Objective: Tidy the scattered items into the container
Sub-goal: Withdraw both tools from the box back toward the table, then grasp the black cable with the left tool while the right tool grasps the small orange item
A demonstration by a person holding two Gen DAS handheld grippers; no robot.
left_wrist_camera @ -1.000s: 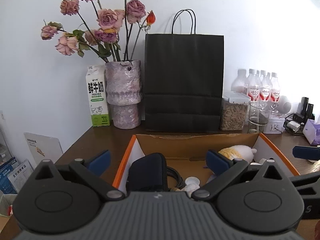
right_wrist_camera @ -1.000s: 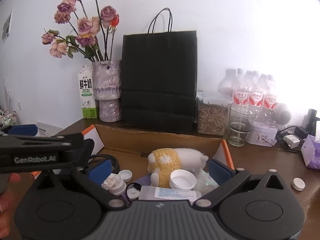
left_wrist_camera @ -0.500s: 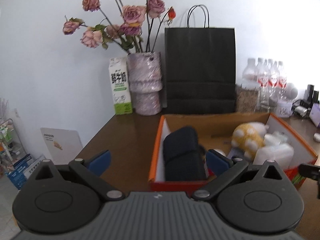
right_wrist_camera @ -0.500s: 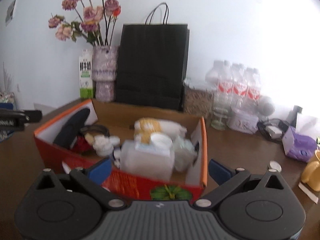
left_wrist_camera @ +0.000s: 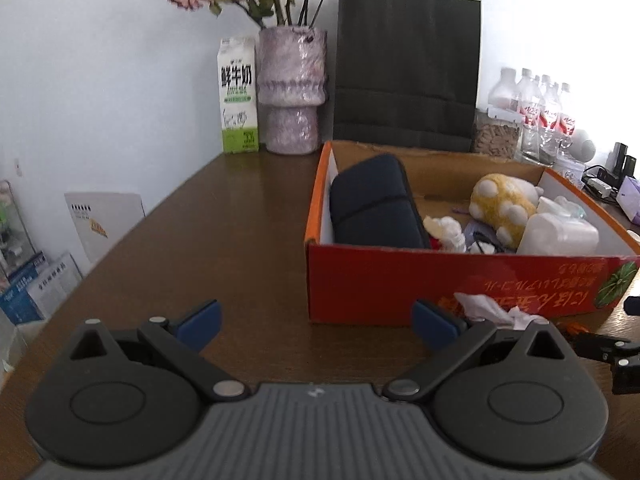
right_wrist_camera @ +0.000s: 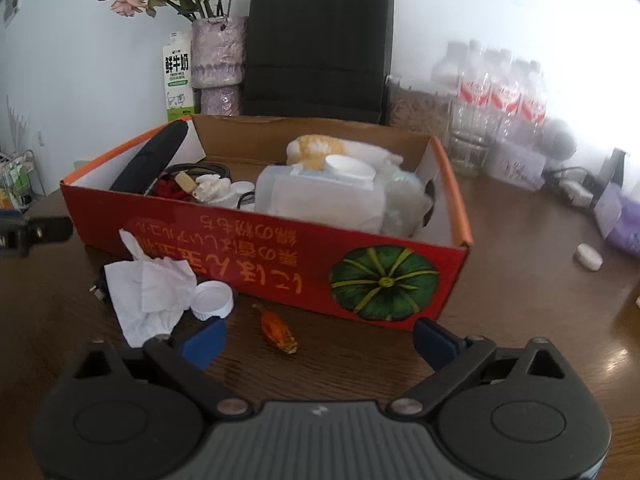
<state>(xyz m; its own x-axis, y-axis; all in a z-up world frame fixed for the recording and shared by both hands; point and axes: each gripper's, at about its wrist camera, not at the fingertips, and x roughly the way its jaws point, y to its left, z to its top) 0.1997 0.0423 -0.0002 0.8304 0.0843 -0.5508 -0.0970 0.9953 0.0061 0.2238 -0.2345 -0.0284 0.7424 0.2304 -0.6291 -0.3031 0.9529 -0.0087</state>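
Nearest the table's (right_wrist_camera: 520, 280) front edge, the right gripper (right_wrist_camera: 318, 338) has its jaws spread wide with nothing between them; the left gripper (left_wrist_camera: 316, 322) is likewise wide open and empty, over bare wood toward the table's left side. Just beyond the right gripper's fingers lie an orange wrapped candy (right_wrist_camera: 277, 329), its long axis running diagonally from far-left to near-right, a white bottle cap (right_wrist_camera: 212, 300) and a crumpled white tissue (right_wrist_camera: 148, 292). Cap and tissue touch, and the tissue leans against the front wall of the red cardboard box (right_wrist_camera: 280, 256). Inside the box, a dark blue pouch (left_wrist_camera: 374, 204) leans lengthwise along the left wall, its long axis running front to back. To its right sit small white and red bits, a translucent plastic container (right_wrist_camera: 320, 196) with a white lid on top, and behind it a yellow-and-white plush toy (left_wrist_camera: 502, 204). Another small white cap (right_wrist_camera: 588, 257) lies well right of the box. Along the table's far edge stand a milk carton (left_wrist_camera: 237, 96), a vase of flowers (left_wrist_camera: 291, 88), a black paper bag (left_wrist_camera: 408, 68) and water bottles (left_wrist_camera: 536, 108).
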